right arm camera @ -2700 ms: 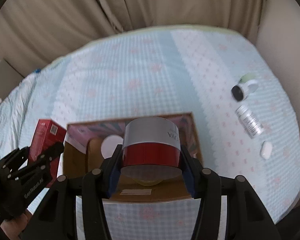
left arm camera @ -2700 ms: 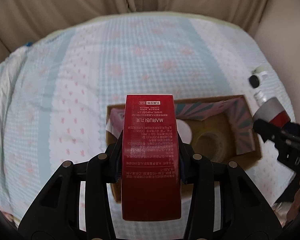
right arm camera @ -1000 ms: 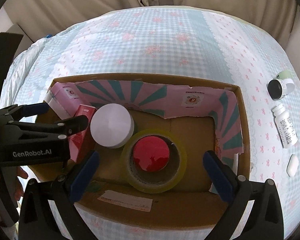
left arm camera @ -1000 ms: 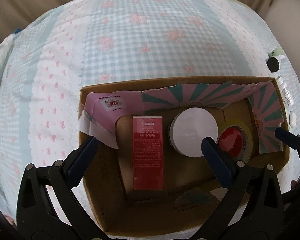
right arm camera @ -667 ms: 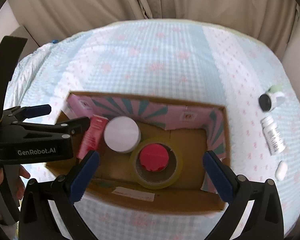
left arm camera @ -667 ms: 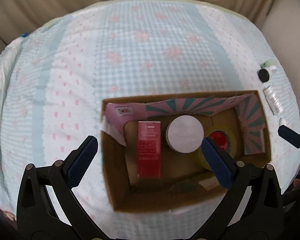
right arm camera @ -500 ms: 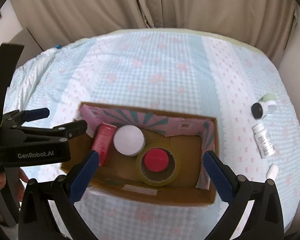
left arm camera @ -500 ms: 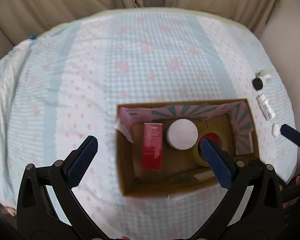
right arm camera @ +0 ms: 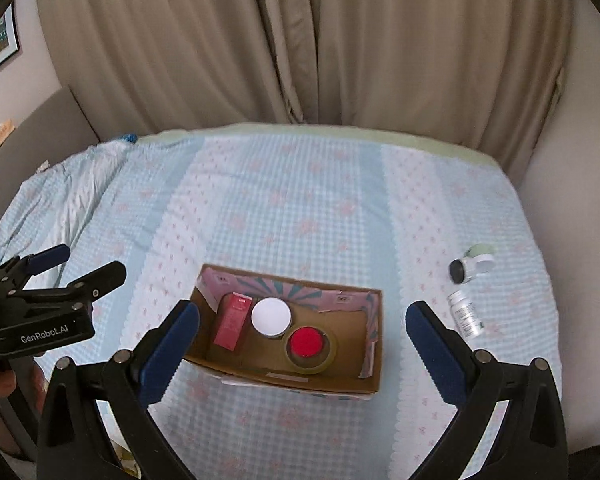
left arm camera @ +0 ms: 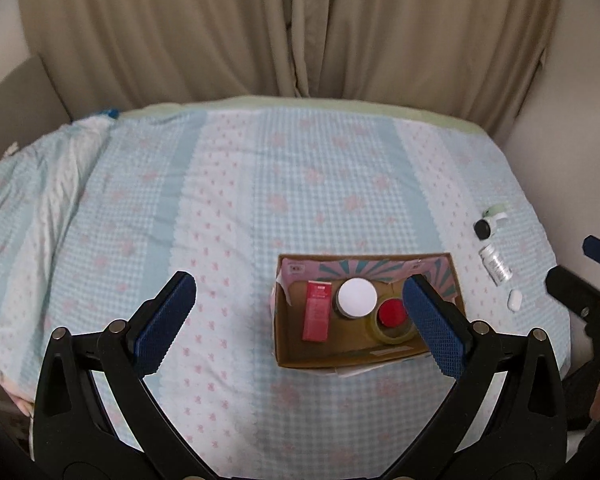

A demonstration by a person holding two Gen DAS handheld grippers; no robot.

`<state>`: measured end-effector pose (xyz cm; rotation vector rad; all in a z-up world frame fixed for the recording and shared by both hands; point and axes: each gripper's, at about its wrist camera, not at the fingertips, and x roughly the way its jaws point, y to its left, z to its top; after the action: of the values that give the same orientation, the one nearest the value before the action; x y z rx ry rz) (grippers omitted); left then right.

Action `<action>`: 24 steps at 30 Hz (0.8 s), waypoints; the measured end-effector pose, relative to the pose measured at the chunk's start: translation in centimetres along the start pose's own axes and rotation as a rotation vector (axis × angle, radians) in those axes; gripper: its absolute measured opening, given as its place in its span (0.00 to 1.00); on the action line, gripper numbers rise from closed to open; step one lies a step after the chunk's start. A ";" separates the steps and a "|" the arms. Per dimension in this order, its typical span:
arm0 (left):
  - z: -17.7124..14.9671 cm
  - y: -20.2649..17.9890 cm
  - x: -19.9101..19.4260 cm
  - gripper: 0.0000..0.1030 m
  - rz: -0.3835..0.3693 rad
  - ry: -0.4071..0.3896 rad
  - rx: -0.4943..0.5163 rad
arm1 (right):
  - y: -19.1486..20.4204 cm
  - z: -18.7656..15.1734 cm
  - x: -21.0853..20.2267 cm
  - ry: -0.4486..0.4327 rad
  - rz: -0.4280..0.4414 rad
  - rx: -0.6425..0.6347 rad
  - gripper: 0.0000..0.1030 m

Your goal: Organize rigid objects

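Observation:
An open cardboard box stands on the checked bedspread. Inside lie a red carton, a white-lidded jar and a red-capped can set in a roll of yellow tape. My left gripper is open and empty, held well above and back from the box. My right gripper is open and empty, also high above it. Each gripper shows at the edge of the other's view.
On the bedspread right of the box lie a black-and-white jar, a white pill bottle and a small white object. Beige curtains hang behind the bed; a wall stands at the right.
Both grippers let go of the red carton and the red-capped can in the box, opened, then drew up and back; the box looks much smaller now.

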<state>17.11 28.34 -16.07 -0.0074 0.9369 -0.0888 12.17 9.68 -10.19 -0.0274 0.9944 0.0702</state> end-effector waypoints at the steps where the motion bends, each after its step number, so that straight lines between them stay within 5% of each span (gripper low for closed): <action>1: 0.1 -0.2 -0.7 1.00 0.004 -0.012 0.002 | -0.3 0.1 -0.9 -0.015 -0.007 0.010 1.00; 13: 1.3 -8.0 -4.6 1.00 -0.037 -0.093 0.053 | -7.0 -1.4 -7.0 -0.084 -0.087 0.104 1.00; 24: 1.7 -23.2 -2.3 1.00 -0.112 -0.050 0.080 | -21.0 -3.9 -8.3 -0.070 -0.138 0.195 1.00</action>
<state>15.45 5.37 -12.21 0.0117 0.8818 -0.2289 5.95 -11.86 -5.57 0.0843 0.9232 -0.1515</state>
